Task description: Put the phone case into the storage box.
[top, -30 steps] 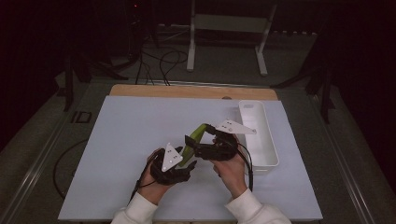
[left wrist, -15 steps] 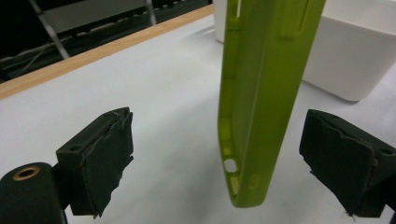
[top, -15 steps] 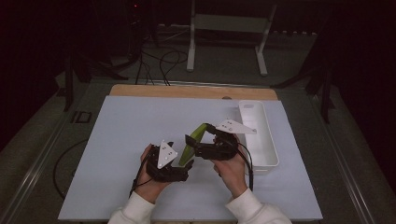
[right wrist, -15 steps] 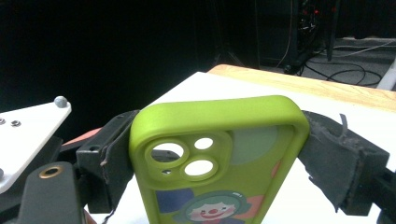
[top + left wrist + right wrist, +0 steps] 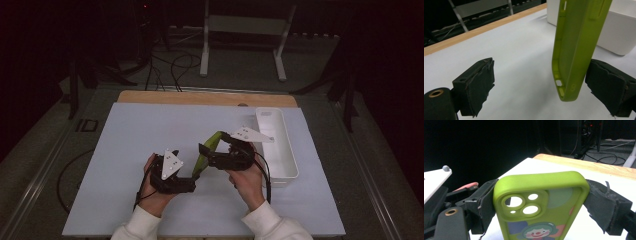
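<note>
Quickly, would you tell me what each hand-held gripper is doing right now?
Left hand-held gripper: open, jaws just opened, green phone case between them, unclamped.
Right hand-held gripper: closed on the case.

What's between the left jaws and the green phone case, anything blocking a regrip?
Nothing visible. The left gripper has just been opening; the green phone case hangs between its jaws, near the right pad, with bare table behind. The right gripper clamps it.

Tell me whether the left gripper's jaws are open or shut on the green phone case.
Open. The left gripper has just been opening; its left pad stands well clear of the phone case, whose lower end hangs between the jaws.
</note>
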Tool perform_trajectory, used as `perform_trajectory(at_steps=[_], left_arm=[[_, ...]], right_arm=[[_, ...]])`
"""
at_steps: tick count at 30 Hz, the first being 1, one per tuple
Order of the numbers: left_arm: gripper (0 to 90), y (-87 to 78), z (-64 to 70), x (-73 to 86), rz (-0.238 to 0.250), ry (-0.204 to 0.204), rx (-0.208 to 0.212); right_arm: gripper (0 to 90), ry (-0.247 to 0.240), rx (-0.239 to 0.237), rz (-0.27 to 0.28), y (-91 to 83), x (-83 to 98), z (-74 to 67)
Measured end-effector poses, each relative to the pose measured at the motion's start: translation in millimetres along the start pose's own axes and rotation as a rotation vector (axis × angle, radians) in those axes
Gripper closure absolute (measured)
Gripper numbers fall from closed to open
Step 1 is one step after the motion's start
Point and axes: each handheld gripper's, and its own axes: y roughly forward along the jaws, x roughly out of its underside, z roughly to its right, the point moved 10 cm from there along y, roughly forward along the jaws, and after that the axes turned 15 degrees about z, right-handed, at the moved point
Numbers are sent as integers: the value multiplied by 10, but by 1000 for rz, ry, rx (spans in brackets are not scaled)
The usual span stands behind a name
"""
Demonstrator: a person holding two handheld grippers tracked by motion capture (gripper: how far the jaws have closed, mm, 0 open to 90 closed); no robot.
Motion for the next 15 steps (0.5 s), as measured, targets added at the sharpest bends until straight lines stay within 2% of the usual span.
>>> perform_trajectory(at_steps=[15], left_arm=[[52, -65, -108, -12, 5, -8, -26]], right_arm=[[164, -3, 9, 4, 9, -33, 27]])
